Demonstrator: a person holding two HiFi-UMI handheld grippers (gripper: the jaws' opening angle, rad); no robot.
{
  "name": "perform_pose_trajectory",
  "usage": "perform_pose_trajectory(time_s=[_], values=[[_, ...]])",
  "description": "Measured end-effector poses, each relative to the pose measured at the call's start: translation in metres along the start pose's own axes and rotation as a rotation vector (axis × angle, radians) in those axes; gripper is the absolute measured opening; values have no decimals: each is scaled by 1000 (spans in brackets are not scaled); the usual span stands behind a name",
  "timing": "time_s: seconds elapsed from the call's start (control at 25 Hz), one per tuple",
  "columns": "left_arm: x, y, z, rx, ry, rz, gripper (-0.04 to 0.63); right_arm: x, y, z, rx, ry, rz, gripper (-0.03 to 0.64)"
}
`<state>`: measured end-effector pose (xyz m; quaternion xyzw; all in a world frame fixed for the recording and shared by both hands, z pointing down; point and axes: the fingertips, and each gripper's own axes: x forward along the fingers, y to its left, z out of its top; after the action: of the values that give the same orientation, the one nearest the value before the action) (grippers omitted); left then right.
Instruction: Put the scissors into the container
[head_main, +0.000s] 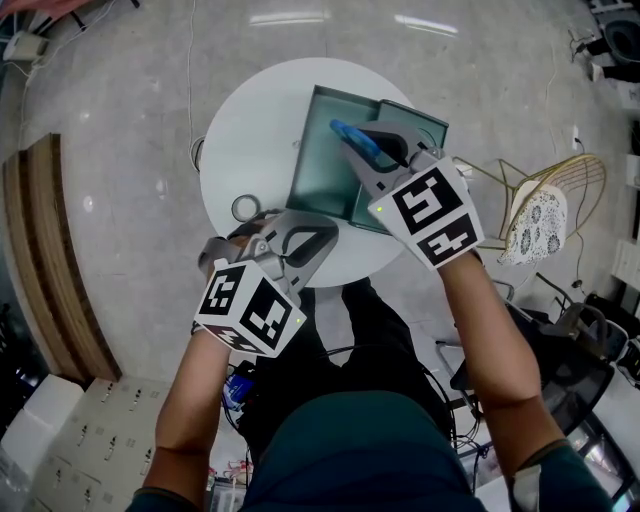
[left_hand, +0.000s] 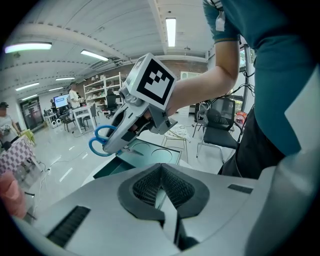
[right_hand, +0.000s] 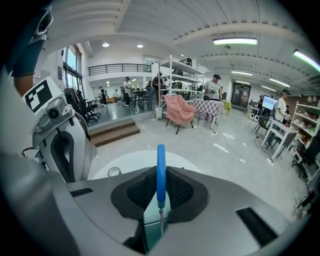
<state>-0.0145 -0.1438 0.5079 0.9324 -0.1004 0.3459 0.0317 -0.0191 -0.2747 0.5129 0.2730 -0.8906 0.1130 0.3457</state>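
A pair of blue-handled scissors (head_main: 354, 139) is clamped in my right gripper (head_main: 368, 150), which is shut on it. The handle loop sticks out forward past the pads (right_hand: 160, 170), and a thin metal part shows below it. The scissors hang over the open teal container (head_main: 322, 160) on the round white table (head_main: 240, 130). In the left gripper view the scissors (left_hand: 102, 140) sit just above the container (left_hand: 150, 153). My left gripper (head_main: 305, 243) hovers at the table's near edge, shut with nothing between its pads (left_hand: 150, 185).
A small round ring (head_main: 246, 208) lies on the table left of the container. A gold wire chair with a patterned cushion (head_main: 540, 215) stands to the right of the table. A wooden bench (head_main: 40, 260) runs along the floor at left.
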Motion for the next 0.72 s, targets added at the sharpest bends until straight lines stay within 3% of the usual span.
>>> perform_pose_trajectory(time_s=[0.72], values=[[2, 5, -20, -25, 10, 17, 18, 28, 6, -28, -2, 57, 24, 64]])
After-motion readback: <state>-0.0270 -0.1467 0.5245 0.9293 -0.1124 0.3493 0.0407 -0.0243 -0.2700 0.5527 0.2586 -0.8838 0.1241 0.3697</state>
